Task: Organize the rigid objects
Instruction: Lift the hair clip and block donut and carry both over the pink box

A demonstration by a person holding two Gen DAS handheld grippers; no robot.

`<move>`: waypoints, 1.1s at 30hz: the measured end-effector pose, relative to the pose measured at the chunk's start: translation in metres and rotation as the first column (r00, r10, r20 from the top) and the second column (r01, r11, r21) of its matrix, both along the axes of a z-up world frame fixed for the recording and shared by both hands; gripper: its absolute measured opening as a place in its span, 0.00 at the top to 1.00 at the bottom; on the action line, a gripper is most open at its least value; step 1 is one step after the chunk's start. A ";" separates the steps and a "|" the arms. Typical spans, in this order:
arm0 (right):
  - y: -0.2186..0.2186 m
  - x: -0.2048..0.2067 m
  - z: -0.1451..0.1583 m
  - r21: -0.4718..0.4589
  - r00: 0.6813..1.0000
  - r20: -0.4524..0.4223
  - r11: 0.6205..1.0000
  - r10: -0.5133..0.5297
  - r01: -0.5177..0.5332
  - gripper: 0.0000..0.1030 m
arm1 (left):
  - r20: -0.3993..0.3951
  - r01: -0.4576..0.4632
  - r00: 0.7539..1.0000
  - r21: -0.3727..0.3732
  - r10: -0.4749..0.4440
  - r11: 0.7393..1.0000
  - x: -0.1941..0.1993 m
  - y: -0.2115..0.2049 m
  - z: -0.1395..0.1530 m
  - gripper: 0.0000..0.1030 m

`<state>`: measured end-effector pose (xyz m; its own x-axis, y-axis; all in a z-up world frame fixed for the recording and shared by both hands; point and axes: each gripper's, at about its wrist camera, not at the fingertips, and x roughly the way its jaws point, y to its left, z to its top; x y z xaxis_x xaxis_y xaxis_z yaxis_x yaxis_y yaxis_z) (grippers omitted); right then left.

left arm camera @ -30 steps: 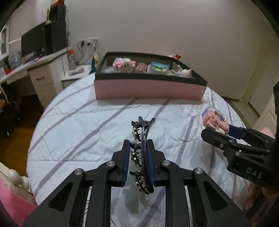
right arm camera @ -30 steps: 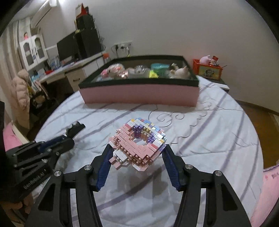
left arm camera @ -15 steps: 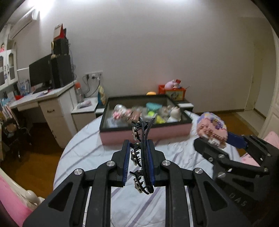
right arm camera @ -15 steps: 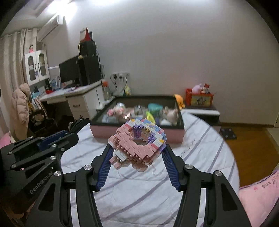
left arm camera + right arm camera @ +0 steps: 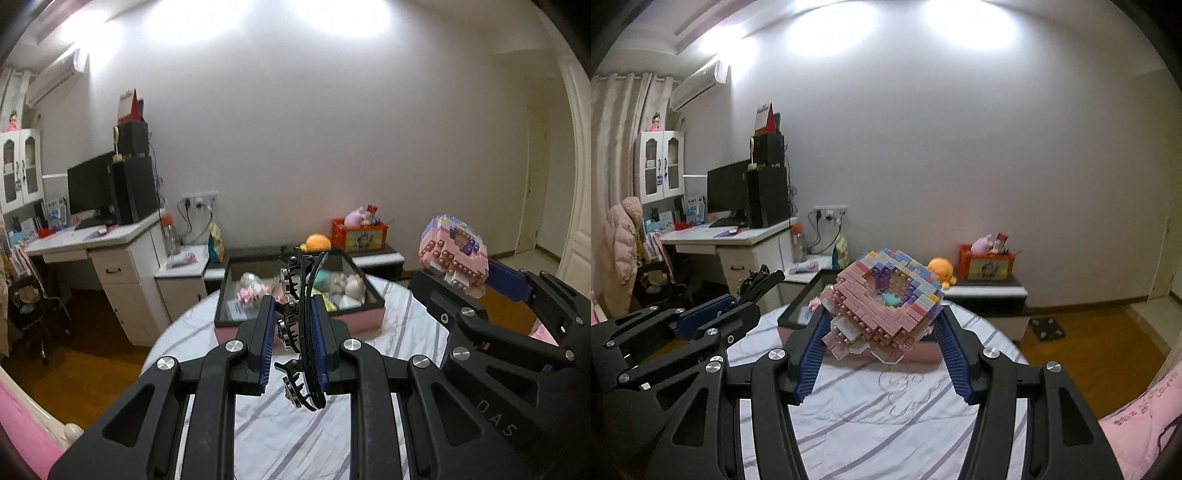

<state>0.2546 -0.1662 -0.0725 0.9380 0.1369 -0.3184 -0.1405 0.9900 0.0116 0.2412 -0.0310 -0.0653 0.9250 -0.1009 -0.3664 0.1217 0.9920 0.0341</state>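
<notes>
My left gripper [image 5: 293, 332] is shut on a black hair claw clip [image 5: 301, 325] with metal studs, held upright above the bed. My right gripper [image 5: 881, 328] is shut on a pink and pastel brick-built model [image 5: 882, 302]; the model also shows at the right of the left wrist view [image 5: 452, 254]. Both are raised high above the striped bedsheet [image 5: 886, 406]. A pink box with a black rim [image 5: 299, 321] holding several small toys stands at the far side of the bed, partly hidden behind the clip and the model.
A white desk [image 5: 99, 251] with a monitor and speakers stands at the left. A low cabinet behind the box carries an orange plush [image 5: 940, 271] and a red box [image 5: 984, 264]. Wooden floor surrounds the bed. A pink pillow [image 5: 1141, 417] lies at the right.
Both grippers have risen well above the bed with their objects still held. The box now looks lower and farther, and more wall and ceiling light show.
</notes>
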 end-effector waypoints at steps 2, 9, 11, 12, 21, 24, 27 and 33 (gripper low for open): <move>0.001 -0.005 0.007 -0.008 1.000 0.030 1.000 -0.005 0.005 0.43 | 0.022 -0.003 1.000 0.000 0.003 1.000 -0.005 0.000 0.007 0.82; 0.007 -0.019 0.030 -0.031 0.992 0.125 0.999 -0.021 0.025 0.43 | 0.158 -0.018 0.987 0.009 0.016 1.000 -0.021 0.002 0.029 0.82; 0.008 -0.022 0.036 -0.033 0.988 0.154 0.999 -0.025 0.030 0.43 | 0.206 -0.024 0.978 0.008 0.022 1.000 -0.024 0.002 0.035 0.82; 0.009 -0.024 0.038 -0.033 0.986 0.168 0.999 -0.025 0.031 0.43 | 0.219 -0.024 0.975 0.009 0.021 1.000 -0.025 0.003 0.037 0.82; 0.010 -0.018 0.045 -0.034 0.973 0.228 0.998 -0.043 0.052 0.43 | 0.254 -0.030 0.967 0.039 0.019 0.999 -0.005 0.001 0.039 0.82; 0.010 -0.005 0.043 -0.033 0.974 0.223 0.998 -0.045 0.053 0.43 | 0.244 -0.034 0.970 0.049 0.021 0.998 0.008 -0.002 0.035 0.82; 0.010 0.006 0.038 -0.035 0.976 0.213 0.998 -0.045 0.054 0.43 | 0.234 -0.038 0.972 0.056 0.024 0.998 0.021 -0.004 0.031 0.82; 0.017 0.041 0.030 -0.035 0.982 0.184 0.998 -0.039 0.046 0.43 | 0.221 -0.051 0.975 0.074 0.033 0.996 0.058 -0.001 0.023 0.82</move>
